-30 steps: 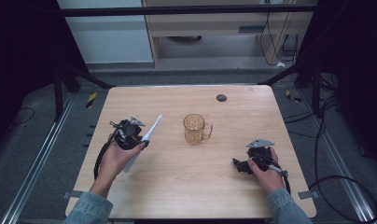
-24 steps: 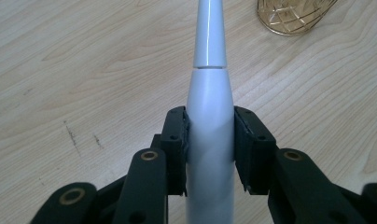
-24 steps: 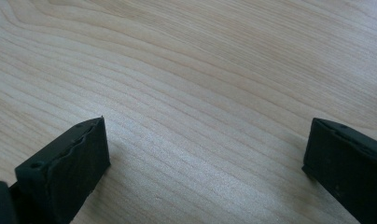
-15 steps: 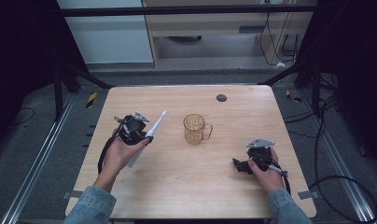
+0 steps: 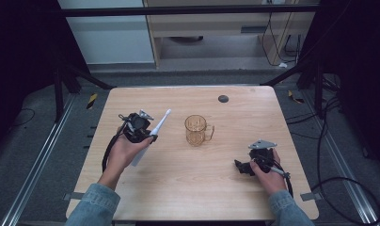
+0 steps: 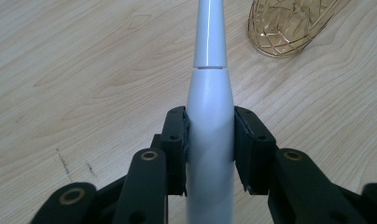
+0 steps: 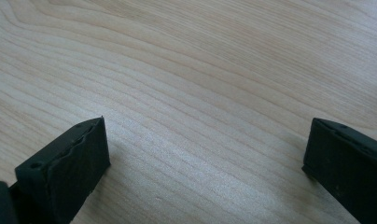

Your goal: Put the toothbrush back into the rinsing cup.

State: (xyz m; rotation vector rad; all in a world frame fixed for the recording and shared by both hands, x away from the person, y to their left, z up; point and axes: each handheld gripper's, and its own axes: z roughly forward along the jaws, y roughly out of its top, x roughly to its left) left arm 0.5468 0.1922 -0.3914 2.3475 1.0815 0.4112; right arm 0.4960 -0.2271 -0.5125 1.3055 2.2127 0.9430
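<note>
The left gripper (image 5: 148,134) clamps the white plastic electric toothbrush (image 6: 209,107) by its handle, raised over the light wooden table (image 5: 178,188), its tip pointing toward the amber glass mug (image 5: 196,130). The right gripper (image 5: 242,167) rests near the table's right edge, jaws spread wide with nothing between them.

Left claw (image 5: 148,134) clamped shut, raised; right claw (image 5: 240,165) spread wide, resting low.

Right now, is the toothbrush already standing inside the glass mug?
No, the toothbrush is gripped by the left gripper, beside the mug.
</note>
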